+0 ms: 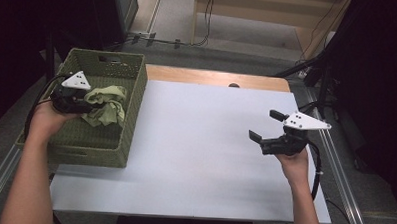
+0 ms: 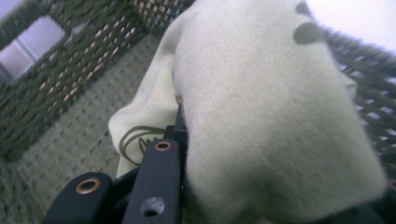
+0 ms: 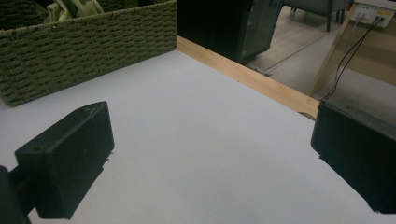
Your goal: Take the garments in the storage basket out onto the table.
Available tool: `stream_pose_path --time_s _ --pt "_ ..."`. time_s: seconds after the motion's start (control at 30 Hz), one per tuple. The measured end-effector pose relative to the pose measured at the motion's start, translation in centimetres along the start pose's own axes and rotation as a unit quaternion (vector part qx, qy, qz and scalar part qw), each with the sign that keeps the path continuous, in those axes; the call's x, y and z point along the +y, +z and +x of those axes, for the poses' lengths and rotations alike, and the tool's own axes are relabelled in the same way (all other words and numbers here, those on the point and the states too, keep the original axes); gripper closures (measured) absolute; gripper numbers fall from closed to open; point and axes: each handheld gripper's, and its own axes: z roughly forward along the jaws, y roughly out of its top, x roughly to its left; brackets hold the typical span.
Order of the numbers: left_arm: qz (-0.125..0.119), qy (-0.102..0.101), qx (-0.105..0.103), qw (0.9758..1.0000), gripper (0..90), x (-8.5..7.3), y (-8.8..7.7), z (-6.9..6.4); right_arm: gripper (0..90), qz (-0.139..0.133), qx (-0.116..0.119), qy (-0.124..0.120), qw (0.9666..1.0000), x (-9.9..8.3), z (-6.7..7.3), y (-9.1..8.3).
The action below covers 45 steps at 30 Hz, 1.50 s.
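Left tool [image 1: 94, 107] sits inside the woven green basket [image 1: 131, 114] at the left edge of the desk [image 1: 195, 157], held by the person's left hand [image 1: 48, 118], with its grey three-cornered plate on top. Its jaws are pinched together on a pale green cloth [image 1: 108, 106]; in the left gripper view the cloth [image 2: 261, 121] bulges over the black jaws, a dark printed mark showing on the fabric beside them, and the basket's wall [image 2: 70, 70] and floor lie behind. The cloth is bunched within the basket, near its right wall.

Across the bare white desk top, well apart from the basket, the right tool [image 1: 265, 126] is held by the right hand [image 1: 296, 163] near the desk's right side, pointing left. Its jaws stand wide apart with nothing between them; in the right gripper view the two black jaws frame the white surface [image 3: 201, 140], with the basket [image 3: 88, 46] and a bit of the cloth [image 3: 72, 9] at the far upper left, and the desk's wooden edge [image 3: 252, 77] running beyond.
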Motion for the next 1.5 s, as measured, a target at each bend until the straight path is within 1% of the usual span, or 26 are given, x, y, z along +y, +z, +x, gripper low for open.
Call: stream_pose_path --time_s 0.1,0.2,0.23,0.27,0.3,0.33,0.37,0.4,0.43,0.47,0.5,0.53,0.6,0.77,0.83,1.07,1.1,1.2,1.23,1.27,1.3,1.33,1.37,1.43,1.47,1.5 --pt "-0.008 0.005 -0.005 0.9999 70.8 0.2 -0.2 -0.1 0.0 0.001 0.000 -0.001 1.0000 0.0 0.0 0.0" --pt "-0.025 0.013 -0.020 0.9994 70.8 0.7 -0.7 -0.3 0.0 0.001 0.000 0.000 1.0000 0.0 0.0 0.1" --pt "-0.025 0.013 -0.020 0.9994 70.8 0.7 -0.7 -0.3 0.0 0.001 0.000 0.001 1.0000 0.0 0.0 0.1" --pt "-0.037 0.016 -0.022 0.9990 70.8 1.0 -1.0 -0.4 0.0 0.001 0.000 0.000 1.0000 0.0 0.0 0.1" --pt "-0.037 0.016 -0.022 0.9990 70.8 1.0 -1.0 -0.4 0.0 0.001 0.000 0.000 1.0000 0.0 0.0 0.1" --pt "-0.051 0.019 -0.027 0.9981 70.8 1.4 -1.4 -0.5 0.0 0.001 0.000 0.001 1.0000 0.0 0.0 0.1" --pt "-0.051 0.019 -0.027 0.9981 70.8 1.4 -1.4 -0.5 0.0 0.001 0.000 0.001 1.0000 0.0 0.0 0.1" --pt "-0.063 0.026 -0.032 0.9971 70.8 1.9 -1.6 -0.8 0.0 0.000 0.000 0.000 1.0000 0.0 0.0 0.1" --pt "-0.063 0.026 -0.032 0.9971 70.8 1.9 -1.6 -0.8 0.0 0.000 0.000 0.000 1.0000 0.0 0.0 0.1" --pt "-0.067 0.034 -0.035 0.9966 70.8 2.5 -1.8 -1.1 0.0 0.001 0.000 0.002 1.0000 0.0 -0.1 0.1" --pt "-0.067 0.034 -0.035 0.9966 70.8 2.5 -1.8 -1.1 0.0 0.001 0.000 0.002 1.0000 0.0 -0.1 0.1" --pt "-0.064 0.044 -0.033 0.9964 70.8 3.0 -1.8 -1.5 0.0 0.001 0.000 0.003 1.0000 -0.1 -0.1 0.1" --pt "-0.065 0.048 -0.036 0.9961 70.8 3.4 -1.7 -1.7 0.0 0.001 0.001 0.004 1.0000 -0.1 -0.1 0.1" --pt "-0.063 0.053 -0.035 0.9960 70.8 4.1 -1.7 -1.9 0.0 0.000 0.003 0.006 1.0000 -0.1 -0.2 0.1" --pt "-0.066 0.059 -0.030 0.9957 70.9 4.6 -2.1 -1.8 0.0 0.001 0.003 0.008 1.0000 -0.1 -0.2 0.1" --pt "-0.077 0.065 -0.034 0.9943 70.8 5.6 -3.1 -1.7 0.0 -0.002 0.003 0.008 1.0000 -0.1 -0.3 0.0" --pt "-0.084 0.064 -0.038 0.9937 70.8 5.9 -3.3 -1.8 0.0 -0.001 0.003 0.008 1.0000 -0.1 -0.3 0.0" --pt "-0.085 0.072 -0.047 0.9926 70.9 6.9 -3.5 -2.2 0.0 -0.001 0.005 0.009 0.9999 -0.1 -0.3 0.0" --pt "-0.085 0.072 -0.047 0.9926 70.9 6.9 -3.5 -2.2 0.0 -0.001 0.005 0.009 0.9999 -0.1 -0.3 0.0" --pt "-0.089 0.076 -0.057 0.9915 70.8 7.5 -3.6 -2.4 0.0 -0.002 0.005 0.009 0.9999 -0.1 -0.3 0.0" --pt "-0.089 0.076 -0.057 0.9915 70.8 7.5 -3.6 -2.4 0.0 -0.002 0.005 0.009 0.9999 -0.1 -0.3 0.0" --pt "-0.095 0.069 -0.072 0.9905 70.8 8.1 -3.6 -2.5 0.0 -0.003 0.005 0.009 0.9999 -0.1 -0.3 0.0" --pt "-0.099 0.067 -0.080 0.9897 70.8 8.5 -3.6 -2.6 0.0 -0.002 0.005 0.010 0.9999 -0.1 -0.3 0.0" --pt "-0.100 0.065 -0.086 0.9892 70.8 8.8 -3.5 -2.7 0.0 -0.002 0.006 0.010 0.9999 -0.1 -0.3 0.0" --pt "-0.100 0.068 -0.095 0.9881 70.8 9.6 -3.2 -3.1 0.0 -0.002 0.006 0.010 0.9999 -0.1 -0.4 0.0" --pt "-0.100 0.068 -0.095 0.9881 70.8 9.6 -3.2 -3.1 0.0 -0.002 0.006 0.010 0.9999 -0.1 -0.4 0.0"
